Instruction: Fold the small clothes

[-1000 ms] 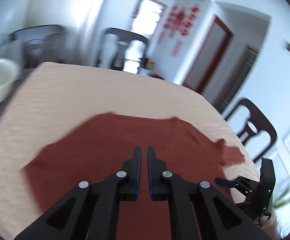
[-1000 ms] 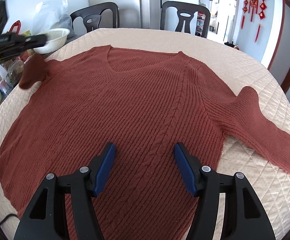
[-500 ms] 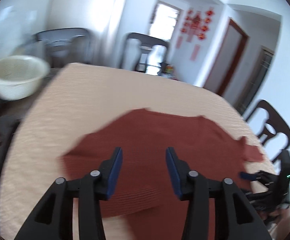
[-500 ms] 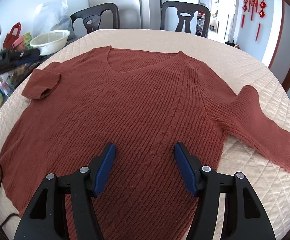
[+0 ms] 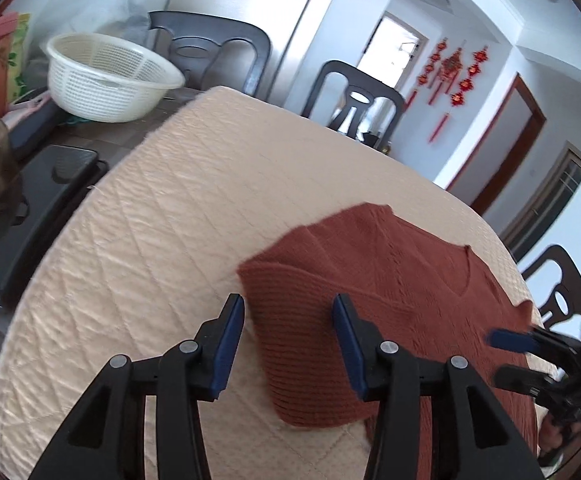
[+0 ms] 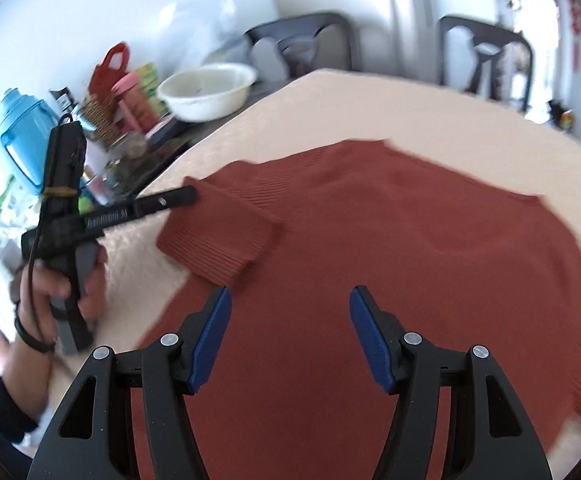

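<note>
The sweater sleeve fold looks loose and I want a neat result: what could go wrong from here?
1. The folded sleeve lies crooked on the sweater, so later folds may end lopsided.
2. The other sleeve lies near the quilted cover's edge and may slip off.
3. The open left gripper, low beside the sleeve, could snag it.

The left gripper (image 5: 288, 334) was held tilted downward with its jaws parted and nothing clamped between the blue pads (image 5: 226, 344). Its grey handle was gripped by the left hand (image 6: 64, 280), a dark band worn at the wrist. The right gripper (image 6: 290, 334) was angled downward, jaws spread wide and empty.
</note>
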{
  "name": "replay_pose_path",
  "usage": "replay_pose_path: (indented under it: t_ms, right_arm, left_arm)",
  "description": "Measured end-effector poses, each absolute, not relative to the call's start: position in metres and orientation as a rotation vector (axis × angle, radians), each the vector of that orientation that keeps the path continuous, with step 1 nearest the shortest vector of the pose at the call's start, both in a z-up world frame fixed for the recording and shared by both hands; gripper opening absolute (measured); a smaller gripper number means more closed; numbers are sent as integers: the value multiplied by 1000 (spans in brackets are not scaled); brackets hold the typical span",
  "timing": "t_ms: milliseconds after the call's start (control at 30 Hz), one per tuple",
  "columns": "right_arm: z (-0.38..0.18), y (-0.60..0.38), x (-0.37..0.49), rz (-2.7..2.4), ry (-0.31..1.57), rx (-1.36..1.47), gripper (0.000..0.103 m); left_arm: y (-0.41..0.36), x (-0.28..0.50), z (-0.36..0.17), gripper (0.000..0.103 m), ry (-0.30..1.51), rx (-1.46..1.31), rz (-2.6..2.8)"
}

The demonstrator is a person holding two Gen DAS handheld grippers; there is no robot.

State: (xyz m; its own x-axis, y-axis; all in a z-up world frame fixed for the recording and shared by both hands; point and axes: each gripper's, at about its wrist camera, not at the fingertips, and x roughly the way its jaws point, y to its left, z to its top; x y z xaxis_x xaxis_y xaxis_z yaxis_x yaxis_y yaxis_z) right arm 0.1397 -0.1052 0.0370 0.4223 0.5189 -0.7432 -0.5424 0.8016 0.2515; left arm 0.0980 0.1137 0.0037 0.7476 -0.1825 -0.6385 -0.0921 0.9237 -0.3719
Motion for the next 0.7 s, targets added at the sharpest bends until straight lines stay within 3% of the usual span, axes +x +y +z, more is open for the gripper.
replay_pose_path:
  t_ms: [267,333,367,400,700]
  right_arm:
    - [12,-49,176,722,997,-42,50]
    - [12,-48,175,719,979,-72,31]
    - [12,-46,176,716,979,-79,8]
    - [12,-47,177,712,983,-74,4]
    - [47,-100,176,632,863,2,4]
  left_arm:
    - [124,84,8,52,683,-454,-124]
    - [123,85,7,53,691,-453,-133]
    - [122,85,6,53,697,-452,-137]
    - [121,86,6,53,701,-452,-139]
    - [115,81,8,53,682,-437,-165]
